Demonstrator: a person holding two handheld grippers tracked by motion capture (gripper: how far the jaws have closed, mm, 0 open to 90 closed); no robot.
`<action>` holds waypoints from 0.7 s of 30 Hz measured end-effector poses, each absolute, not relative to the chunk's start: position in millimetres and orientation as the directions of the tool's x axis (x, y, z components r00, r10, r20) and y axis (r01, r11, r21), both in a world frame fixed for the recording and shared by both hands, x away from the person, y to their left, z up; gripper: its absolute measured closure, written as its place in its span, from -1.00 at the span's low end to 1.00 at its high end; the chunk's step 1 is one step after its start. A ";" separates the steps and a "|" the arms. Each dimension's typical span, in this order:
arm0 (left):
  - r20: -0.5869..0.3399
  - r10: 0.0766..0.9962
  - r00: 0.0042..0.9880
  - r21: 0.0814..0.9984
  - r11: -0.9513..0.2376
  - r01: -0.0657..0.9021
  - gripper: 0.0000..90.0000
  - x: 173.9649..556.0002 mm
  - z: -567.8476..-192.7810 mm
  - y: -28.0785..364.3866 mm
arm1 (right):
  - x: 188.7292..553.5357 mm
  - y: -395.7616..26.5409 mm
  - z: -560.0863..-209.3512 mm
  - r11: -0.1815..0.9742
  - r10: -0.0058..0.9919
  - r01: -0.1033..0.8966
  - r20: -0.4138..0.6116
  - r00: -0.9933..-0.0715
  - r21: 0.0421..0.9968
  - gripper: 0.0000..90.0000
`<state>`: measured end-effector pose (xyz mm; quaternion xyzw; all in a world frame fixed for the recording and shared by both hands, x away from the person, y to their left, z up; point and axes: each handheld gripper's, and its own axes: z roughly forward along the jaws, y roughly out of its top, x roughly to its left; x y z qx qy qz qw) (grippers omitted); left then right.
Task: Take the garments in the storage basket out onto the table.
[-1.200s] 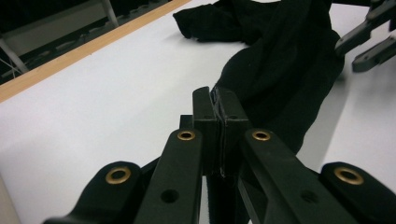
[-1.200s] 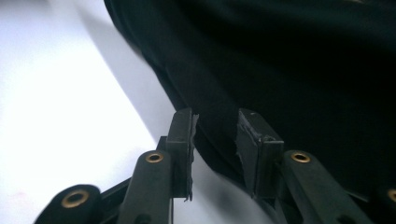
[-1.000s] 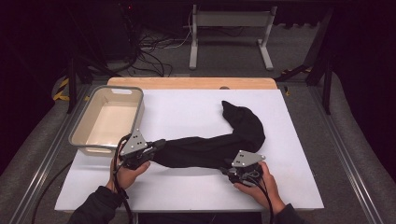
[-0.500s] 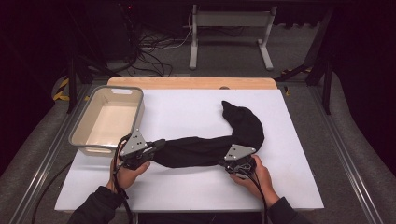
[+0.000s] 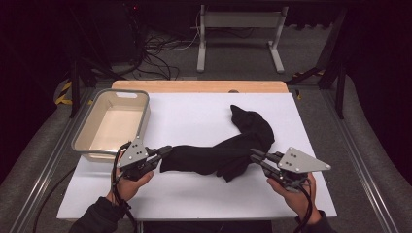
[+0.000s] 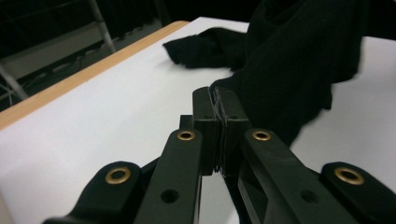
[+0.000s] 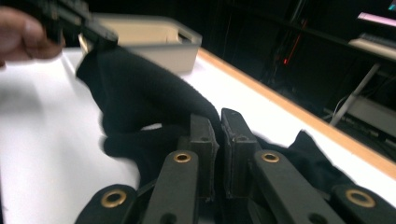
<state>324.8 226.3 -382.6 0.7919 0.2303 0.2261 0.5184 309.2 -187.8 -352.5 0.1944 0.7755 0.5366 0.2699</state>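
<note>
Both tools are pinching the black cloth (image 5: 223, 153), lying mid-frame on the white bench (image 5: 194, 194): left tool (image 5: 167, 151) gripping its left end, right tool (image 5: 253, 156) having just closed on the fold. Lifting evenly should keep it taut.

The cloth (image 5: 223, 153) in the middle of the high view is plain black, with no pattern. The table top (image 5: 194, 116) is white, with a light wood edge (image 5: 199, 86) at the upper side. The bin (image 5: 112, 124) at the left is beige. The grippers are black, with grey plates (image 5: 302, 160) and brass-coloured rivets (image 6: 186, 135).
</note>
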 end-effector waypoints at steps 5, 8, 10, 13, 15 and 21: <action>0.135 0.582 0.802 0.925 -0.364 0.109 0.97 312.3 -376.6 226.9 | 303.4 -189.0 -349.4 0.337 0.591 0.003 -0.209 -0.779 0.942 0.85; 0.137 0.589 0.797 0.926 -0.362 0.109 0.97 305.9 -375.4 232.0 | 305.8 -185.5 -353.3 0.339 0.573 0.018 -0.192 -0.797 0.940 0.72; 0.125 0.595 0.794 0.928 -0.353 0.119 0.97 301.5 -376.3 236.3 | 307.8 -182.9 -356.7 0.354 0.574 0.022 -0.199 -0.795 0.935 0.72; 0.129 0.597 0.792 0.923 -0.364 0.124 0.97 294.5 -377.7 242.2 | 313.1 -183.5 -360.1 0.334 0.583 0.044 -0.170 -0.794 0.941 0.56; 0.126 0.595 0.794 0.922 -0.366 0.129 0.97 289.9 -378.0 245.4 | 317.8 -185.0 -362.3 0.326 0.600 0.062 -0.156 -0.784 0.943 0.52; 0.127 0.597 0.792 0.922 -0.366 0.128 0.94 285.2 -378.9 249.3 | 342.3 -192.4 -379.9 0.359 0.680 0.129 -0.165 -0.714 0.924 0.41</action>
